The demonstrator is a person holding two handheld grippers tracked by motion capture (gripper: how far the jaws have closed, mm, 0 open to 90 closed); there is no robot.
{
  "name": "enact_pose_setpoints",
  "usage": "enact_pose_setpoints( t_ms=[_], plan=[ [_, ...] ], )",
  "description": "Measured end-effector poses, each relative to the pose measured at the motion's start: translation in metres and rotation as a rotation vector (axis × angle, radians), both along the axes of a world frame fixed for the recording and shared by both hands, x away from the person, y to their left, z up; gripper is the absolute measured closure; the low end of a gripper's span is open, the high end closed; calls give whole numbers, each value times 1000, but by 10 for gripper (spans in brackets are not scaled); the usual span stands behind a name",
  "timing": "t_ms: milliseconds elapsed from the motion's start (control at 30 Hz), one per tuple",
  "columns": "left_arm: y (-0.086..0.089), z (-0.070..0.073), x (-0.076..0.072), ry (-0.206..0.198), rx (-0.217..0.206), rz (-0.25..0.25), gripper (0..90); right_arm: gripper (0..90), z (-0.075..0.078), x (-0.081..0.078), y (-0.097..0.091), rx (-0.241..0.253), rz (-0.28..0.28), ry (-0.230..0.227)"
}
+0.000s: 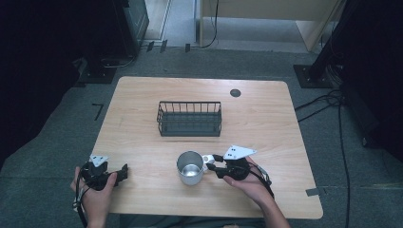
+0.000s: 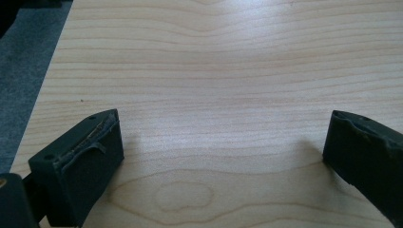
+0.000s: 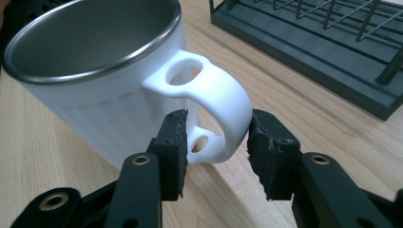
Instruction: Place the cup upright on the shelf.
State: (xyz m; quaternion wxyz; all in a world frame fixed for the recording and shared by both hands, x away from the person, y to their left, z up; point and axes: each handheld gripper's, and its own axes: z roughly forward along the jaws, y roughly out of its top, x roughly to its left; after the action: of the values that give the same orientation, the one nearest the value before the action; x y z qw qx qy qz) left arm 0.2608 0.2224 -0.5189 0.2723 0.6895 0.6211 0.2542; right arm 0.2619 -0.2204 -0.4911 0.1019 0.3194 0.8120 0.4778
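A white mug (image 1: 190, 168) with a steel inside stands upright near the table's front middle, its handle (image 3: 223, 99) turned toward my right gripper (image 1: 212, 161). In the right gripper view the two black jaws flank the handle's lower curve, the pads (image 3: 173, 142) very close on either side with no visible squeeze. The mug (image 3: 95, 71) rests on the wood. My left gripper (image 1: 122, 172) lies at the front left of the table, held by a hand, its jaws wide apart over bare wood (image 2: 223, 137).
A black wire basket (image 1: 189, 128) stands empty behind the mug at mid-table; its base and bars (image 3: 304, 42) appear just beyond the handle. A dark round grommet (image 1: 235, 92) sits at the far edge. Cables trail over the floor to the right.
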Motion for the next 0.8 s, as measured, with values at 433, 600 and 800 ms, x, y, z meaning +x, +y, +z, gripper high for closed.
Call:
enact_pose_setpoints(
  t_ms=[433,600,800],
  plan=[
    [0,0,0,0,0,0,0,623,0,-11,2,21,110,44],
    [0,0,0,1,1,-1,0,653,2,-13,9,23,152,57],
    [0,0,0,1,1,-1,0,652,4,-18,20,7,206,56]
  ],
)
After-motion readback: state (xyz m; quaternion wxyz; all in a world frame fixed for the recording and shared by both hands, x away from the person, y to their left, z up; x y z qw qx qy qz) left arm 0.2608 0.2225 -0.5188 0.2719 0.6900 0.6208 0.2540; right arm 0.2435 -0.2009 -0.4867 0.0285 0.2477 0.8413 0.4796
